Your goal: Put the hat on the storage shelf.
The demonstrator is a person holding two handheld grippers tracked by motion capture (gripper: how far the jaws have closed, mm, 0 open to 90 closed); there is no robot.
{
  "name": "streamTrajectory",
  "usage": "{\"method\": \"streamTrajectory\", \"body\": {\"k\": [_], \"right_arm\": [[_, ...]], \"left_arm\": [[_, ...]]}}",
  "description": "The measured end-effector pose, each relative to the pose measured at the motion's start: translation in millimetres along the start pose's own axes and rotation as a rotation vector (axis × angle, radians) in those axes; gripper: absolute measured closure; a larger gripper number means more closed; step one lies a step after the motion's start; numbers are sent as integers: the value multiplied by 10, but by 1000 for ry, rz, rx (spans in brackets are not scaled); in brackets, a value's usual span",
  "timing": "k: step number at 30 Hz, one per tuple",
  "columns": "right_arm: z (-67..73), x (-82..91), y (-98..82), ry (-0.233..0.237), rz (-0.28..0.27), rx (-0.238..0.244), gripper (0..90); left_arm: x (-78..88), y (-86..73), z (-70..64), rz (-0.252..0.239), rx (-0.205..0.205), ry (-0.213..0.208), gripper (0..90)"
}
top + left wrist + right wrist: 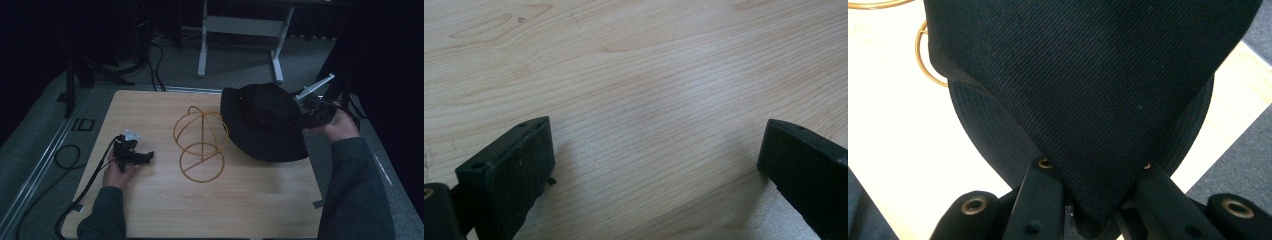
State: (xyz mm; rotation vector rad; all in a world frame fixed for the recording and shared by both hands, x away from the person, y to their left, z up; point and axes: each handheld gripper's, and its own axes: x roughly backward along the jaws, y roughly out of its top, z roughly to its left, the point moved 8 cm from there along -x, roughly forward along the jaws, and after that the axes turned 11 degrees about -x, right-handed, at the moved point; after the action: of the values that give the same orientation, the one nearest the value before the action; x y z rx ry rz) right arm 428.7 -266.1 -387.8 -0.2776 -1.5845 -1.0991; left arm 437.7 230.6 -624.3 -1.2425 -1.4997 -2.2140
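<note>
Black hat [264, 122] held lifted at right of centre of high view, crown fabric pinched in right tool [1093, 200], jaws clamped on it. Gold wire stand [201, 142] seen bare at frame centre on bench [250, 210]. Left tool [131, 152] rested at lower left, jaws apart, nothing held. Judged: hat grasped; placing on stand left.
</note>
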Motion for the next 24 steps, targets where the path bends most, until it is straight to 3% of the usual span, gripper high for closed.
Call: {"method": "streamTrajectory", "body": {"k": [11, 24], "right_arm": [[-34, 153, -12, -11, -15, -3, 850], [0, 289, -25, 12, -27, 16, 851]], "left_arm": [[1, -1, 1, 2, -1, 0, 20], [1, -1, 1, 2, -2, 0, 20]]}}
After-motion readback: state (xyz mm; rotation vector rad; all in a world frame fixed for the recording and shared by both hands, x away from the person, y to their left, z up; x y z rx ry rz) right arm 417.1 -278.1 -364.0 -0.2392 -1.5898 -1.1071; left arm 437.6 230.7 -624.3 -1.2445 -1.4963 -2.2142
